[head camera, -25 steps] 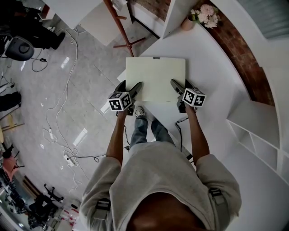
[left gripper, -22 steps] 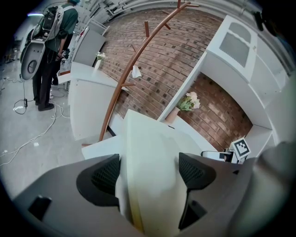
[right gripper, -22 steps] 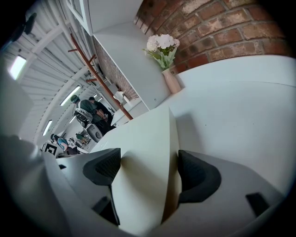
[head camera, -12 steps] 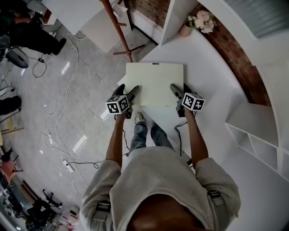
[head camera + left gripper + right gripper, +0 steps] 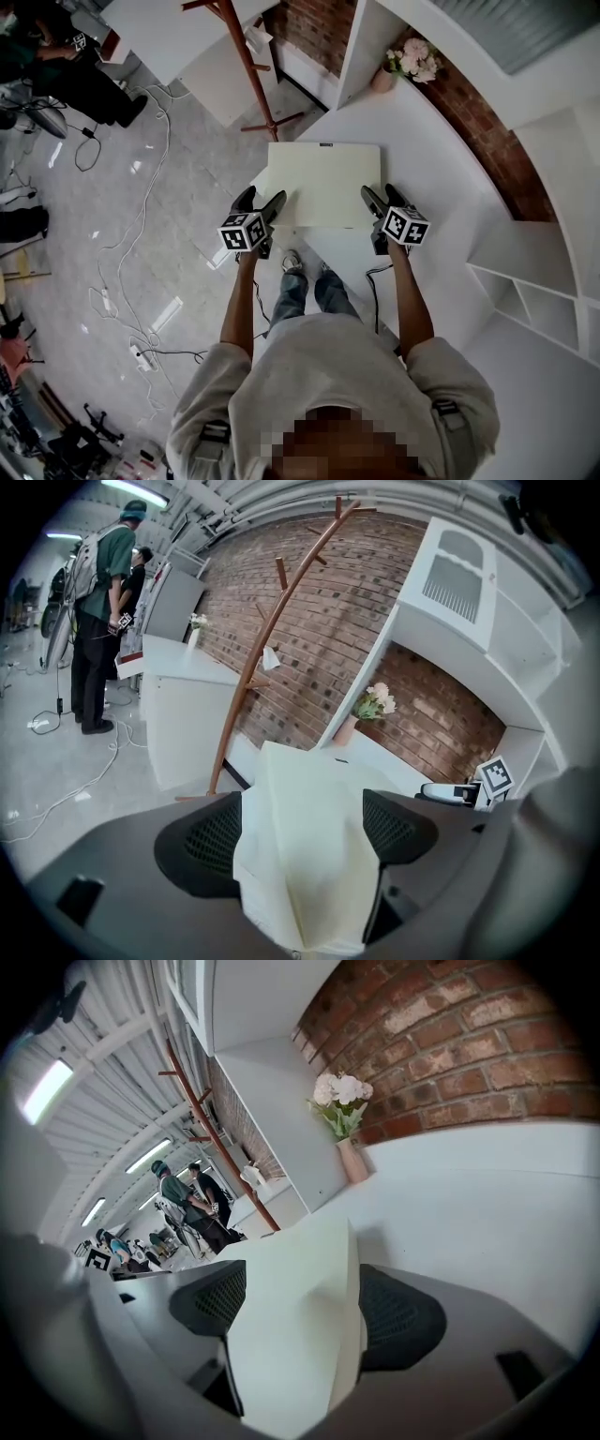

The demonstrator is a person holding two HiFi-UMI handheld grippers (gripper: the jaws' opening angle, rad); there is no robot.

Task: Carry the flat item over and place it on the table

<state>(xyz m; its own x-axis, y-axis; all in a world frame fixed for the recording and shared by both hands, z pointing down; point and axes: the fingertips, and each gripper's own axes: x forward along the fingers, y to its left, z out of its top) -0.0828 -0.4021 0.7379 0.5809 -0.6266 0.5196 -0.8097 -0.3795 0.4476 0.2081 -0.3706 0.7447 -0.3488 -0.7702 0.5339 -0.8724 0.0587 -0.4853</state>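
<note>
Head view: flat item [image 5: 323, 183] between tools [image 5: 262, 201] [image 5: 379, 196]

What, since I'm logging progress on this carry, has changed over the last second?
The flat item has been carried a little forward as the person stepped closer, further over the table and nearer the flower vase. Nothing was let go. The left gripper and right gripper keep their jaws shut on its near corners, and it stays level. I can't tell whether it touches the table yet.

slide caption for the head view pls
The left gripper and right gripper grip a pale flat sheet by its near edge at the white table's corner.
</note>
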